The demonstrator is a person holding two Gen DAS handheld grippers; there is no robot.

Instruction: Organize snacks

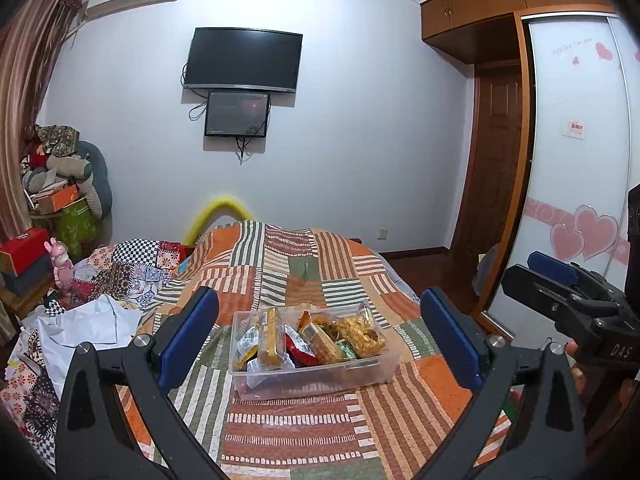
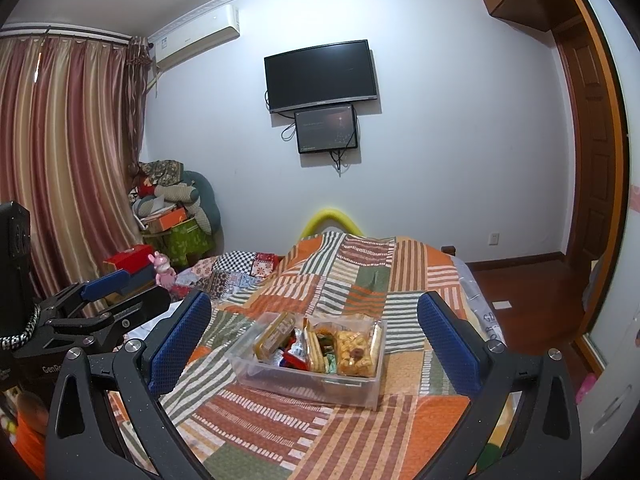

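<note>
Both claws are spread wide and hold nothing: the left claw [image 1: 320, 334] and the right claw [image 2: 316, 338] hover above the near end of the bed [image 1: 304, 432]. Between each pair of blue ribbed pads sits one clear plastic bin [image 1: 372, 372] on the striped patchwork quilt [image 2: 360, 280], packed with several crinkly snack packets [image 2: 354, 348].

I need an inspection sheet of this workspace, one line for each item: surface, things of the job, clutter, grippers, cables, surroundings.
Surface: bed with patchwork quilt, orange, green and white stripes.
Job's things: clear plastic box on the quilt, holding packaged snacks; no lid seen.
Clutter: white cloth at the quilt's left edge; pink toy; pile of cushions and boxes in the corner.
Grippers: left gripper open, empty; right gripper open, empty; both short of the box.
Cables: loose wires under the wall television and small screen.
Surroundings: curtain, air conditioner, wardrobe.
</note>
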